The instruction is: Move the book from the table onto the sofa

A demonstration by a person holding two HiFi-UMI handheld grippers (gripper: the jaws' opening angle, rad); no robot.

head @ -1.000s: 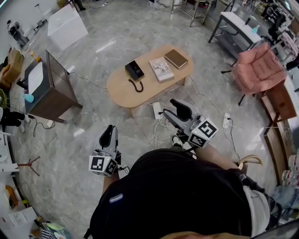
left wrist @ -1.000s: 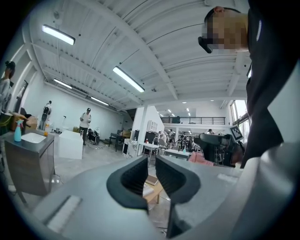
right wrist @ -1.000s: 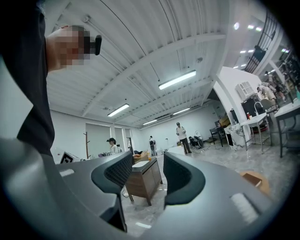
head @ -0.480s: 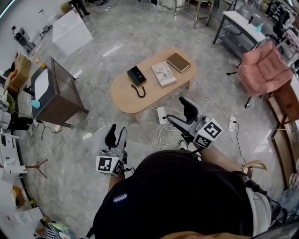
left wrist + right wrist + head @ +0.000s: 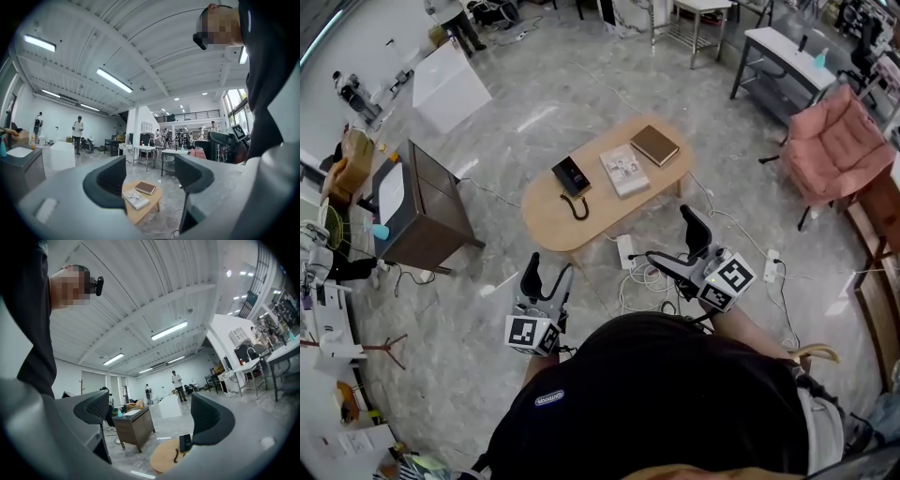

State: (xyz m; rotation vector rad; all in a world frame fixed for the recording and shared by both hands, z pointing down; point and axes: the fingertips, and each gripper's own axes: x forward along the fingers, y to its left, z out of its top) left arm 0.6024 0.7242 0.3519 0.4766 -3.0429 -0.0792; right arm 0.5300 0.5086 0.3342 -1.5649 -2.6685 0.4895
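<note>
**Both grippers empty, books on the table**

In the head view the left gripper (image 5: 547, 275) and the right gripper (image 5: 677, 246) are in the air in front of the person, short of the oval table (image 5: 572, 208). Neither touches anything. The person's dark upper body fills the lower part of this view and hides the hands.

The left gripper (image 5: 150, 176) has its jaws apart with nothing between them. Far behind the gap lie the brown book (image 5: 146, 188) and the light book (image 5: 137, 200). The near end of the table (image 5: 152, 204) is cut off by the gripper body.

The jaws of the right gripper (image 5: 152, 416) stand wide apart; they have just been opening, and no thing is between them. In this view only one end of the table (image 5: 164, 459) shows, with the black telephone (image 5: 185, 442). Both books are hidden behind the jaw.

From above, the brown book (image 5: 654, 144) and the light book (image 5: 623, 170) lie flat, just beside each other, near the telephone (image 5: 570, 174). The cover print is too small to read. Which book the task means, I cannot tell. The pink sofa (image 5: 834, 145) stands well apart, close to the picture edge.
</note>
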